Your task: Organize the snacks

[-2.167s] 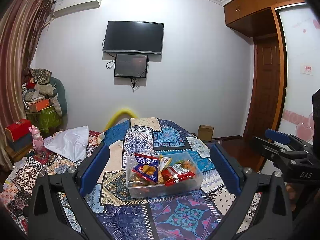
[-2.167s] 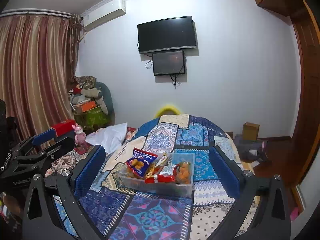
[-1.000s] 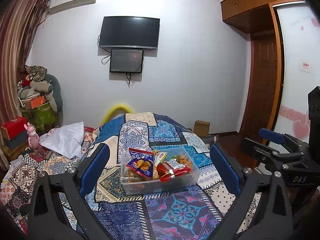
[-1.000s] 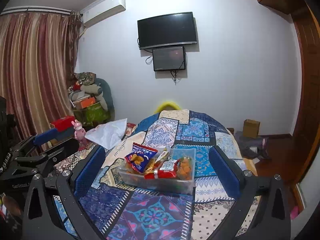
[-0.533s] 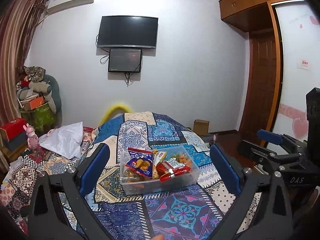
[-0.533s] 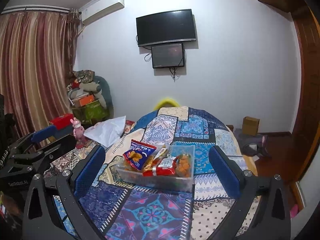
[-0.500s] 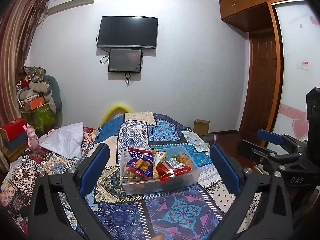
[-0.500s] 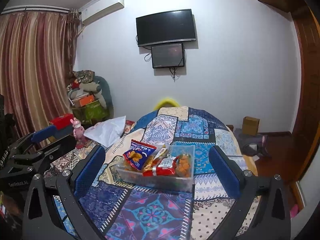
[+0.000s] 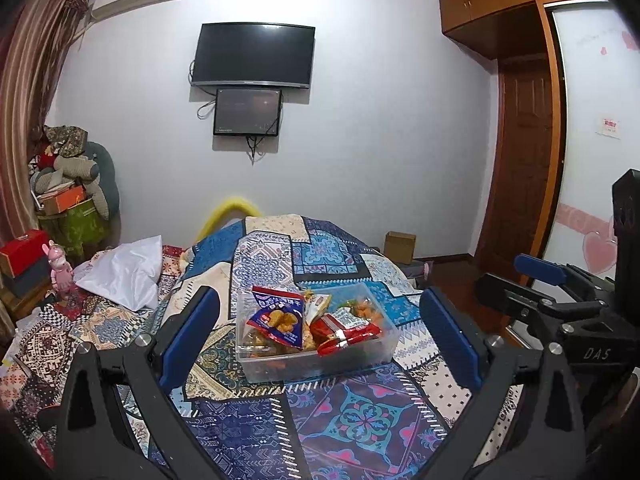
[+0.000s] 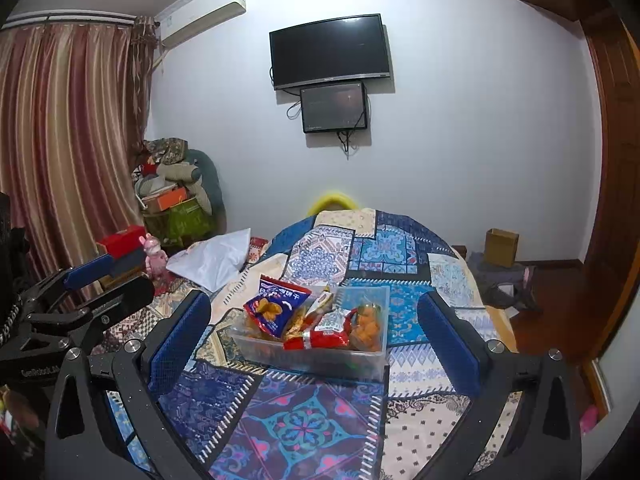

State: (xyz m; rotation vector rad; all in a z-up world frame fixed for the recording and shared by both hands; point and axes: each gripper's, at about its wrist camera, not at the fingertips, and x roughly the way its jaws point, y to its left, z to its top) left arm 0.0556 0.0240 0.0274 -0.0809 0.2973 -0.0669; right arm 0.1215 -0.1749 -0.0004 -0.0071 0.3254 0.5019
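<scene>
At the left gripper: spread wide, with nothing between the blue pads. The same at the right gripper: fully apart and empty. Both hover above the patchwork bedspread, side by side, and touch nothing.

Against the pictures from two seconds ago, very little change: only a small drift of both views. In the left view, sits now a little higher and a little more to the left in the frame, for the clear plastic box and likewise for the television on the wall. Probably a slight tilt downward of the tools, not a real approach. No closing of the jaws, no reach.

Inside the box, no change either: still leaning at the left end for the blue snack bag, still lying across the front for the red packet, and behind these some orange snacks. No loose snack to see on the bedspread around the box. Further out to the left, only a white pillow.

For the task, means probably one of two things: either sorted already, with everything in the box, or not yet begun. Cannot tell which from these views.
</scene>
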